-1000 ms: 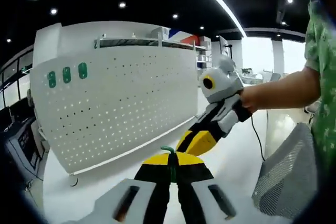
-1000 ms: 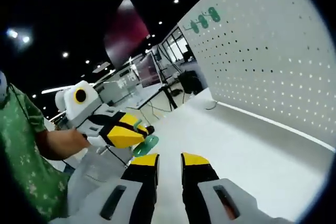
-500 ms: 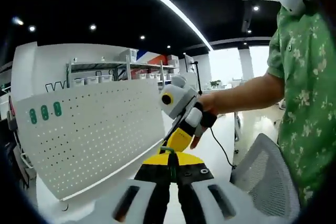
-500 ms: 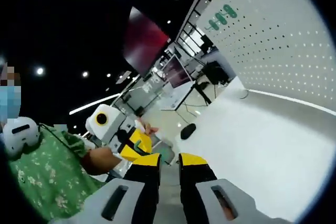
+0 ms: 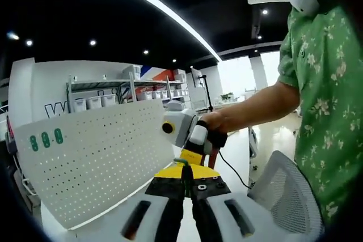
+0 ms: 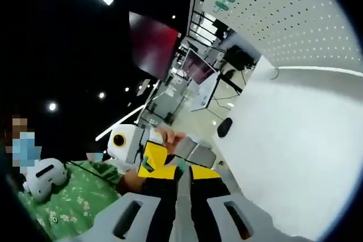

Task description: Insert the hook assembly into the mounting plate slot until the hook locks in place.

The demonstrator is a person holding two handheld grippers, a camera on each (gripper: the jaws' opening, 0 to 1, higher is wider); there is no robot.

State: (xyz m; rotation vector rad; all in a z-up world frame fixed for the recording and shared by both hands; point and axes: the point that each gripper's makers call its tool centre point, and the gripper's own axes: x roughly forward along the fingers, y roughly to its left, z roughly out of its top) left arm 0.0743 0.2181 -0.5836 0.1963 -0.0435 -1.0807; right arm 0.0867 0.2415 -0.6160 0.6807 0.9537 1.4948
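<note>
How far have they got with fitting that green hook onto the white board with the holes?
Done: the left gripper is shut on the green hook, and three green pieces already sit on the pegboard. In hand: the right gripper is close by the hook, away from the board. Left: bringing the hook to the board and locking it in.

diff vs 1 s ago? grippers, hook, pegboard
The right gripper has closed in on the left gripper; in the left gripper view its yellow fingers now sit right behind the green hook, where earlier they were apart. Both views swung away from the pegboard, mostly camera motion. Unchanged: the left gripper stays shut on the hook, the right gripper holds nothing, three green pieces remain on the board.
</note>
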